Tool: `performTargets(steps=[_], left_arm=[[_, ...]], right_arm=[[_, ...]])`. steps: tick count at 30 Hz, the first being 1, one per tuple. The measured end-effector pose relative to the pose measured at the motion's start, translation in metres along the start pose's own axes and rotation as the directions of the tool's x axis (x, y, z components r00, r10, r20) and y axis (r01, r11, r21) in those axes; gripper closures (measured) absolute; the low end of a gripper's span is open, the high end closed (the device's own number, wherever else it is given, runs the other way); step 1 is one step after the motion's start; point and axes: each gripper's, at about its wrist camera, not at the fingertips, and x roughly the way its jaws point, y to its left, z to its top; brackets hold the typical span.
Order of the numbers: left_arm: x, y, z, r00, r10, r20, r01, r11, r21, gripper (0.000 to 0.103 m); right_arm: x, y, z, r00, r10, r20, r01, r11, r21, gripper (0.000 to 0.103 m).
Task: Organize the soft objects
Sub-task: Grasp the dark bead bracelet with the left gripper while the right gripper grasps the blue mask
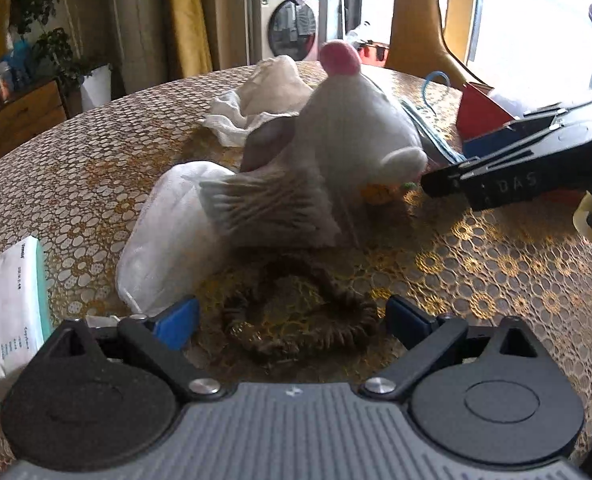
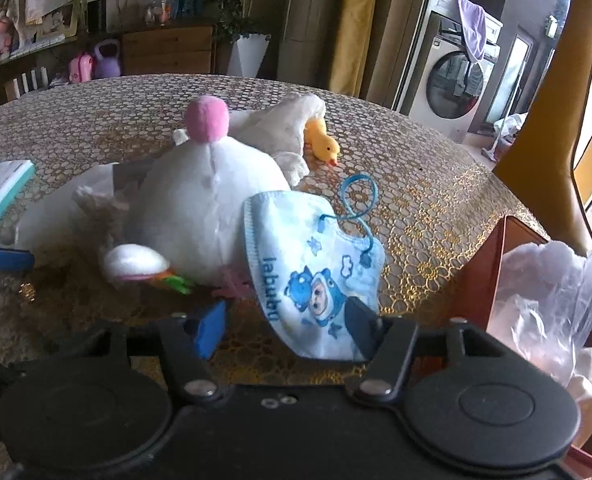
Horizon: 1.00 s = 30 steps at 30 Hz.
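The white plush toy (image 1: 351,128) with a pink pompom (image 1: 339,57) is seen lying on the round table (image 1: 96,152), in the middle of the left wrist view and left of centre in the right wrist view, where its rounded body (image 2: 208,208) fills the middle ground. A brown fuzzy hair tie (image 1: 299,312) is found low in the centre of the left wrist frame, lying flat on the gold-patterned cloth between the two blue-padded fingers of the left gripper (image 1: 292,318); the fingers are spread wide and nothing is gripped by them. A white folded cloth (image 1: 164,232) is placed just left of the toy, and a tissue pack (image 1: 8,312) is seen at the lower left edge. A crumpled white gauze (image 1: 232,116) lies behind the toy, toward the upper centre. The right gripper (image 2: 288,328) is likewise held wide open, with nothing clamped; a blue printed child's face mask (image 2: 311,264) lies between and over its fingers, its lower edge draped at the right finger, and whether it is touched cannot be told. A small yellow duck (image 2: 323,144) is seen above centre in the right wrist view, beside a white cloth. A red box (image 2: 495,276) holding a clear plastic bag (image 2: 551,296) stands at the right edge.
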Motion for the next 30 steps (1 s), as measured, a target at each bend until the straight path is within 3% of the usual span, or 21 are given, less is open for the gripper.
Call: performTargets(steps=[11,16,21,30], left_arm=[[-0.003,-0.004,0.01,1.0,0.01,0.002,-0.01,1.0,-0.011,0.068],[-0.002,-0.005,0.013,1.0,0.009,-0.004,-0.009,1.0,0.001,0.08],[-0.005,-0.006,0.014,1.0,0.007,-0.001,-0.007,1.0,0.01,0.084],[-0.011,-0.008,0.019,1.0,-0.005,0.01,0.004,1.0,0.006,0.085]], right_arm=[[0.002,-0.001,0.0,0.999,-0.023,0.033,0.023,1.0,0.004,0.066],[-0.005,-0.001,-0.002,0.998,-0.033,0.055,0.033,0.999,0.002,0.078],[-0.01,-0.004,0.0,0.996,-0.043,0.072,0.04,0.999,0.032,0.094],[-0.027,-0.02,0.002,0.994,-0.042,0.105,0.032,0.995,0.094,0.102]])
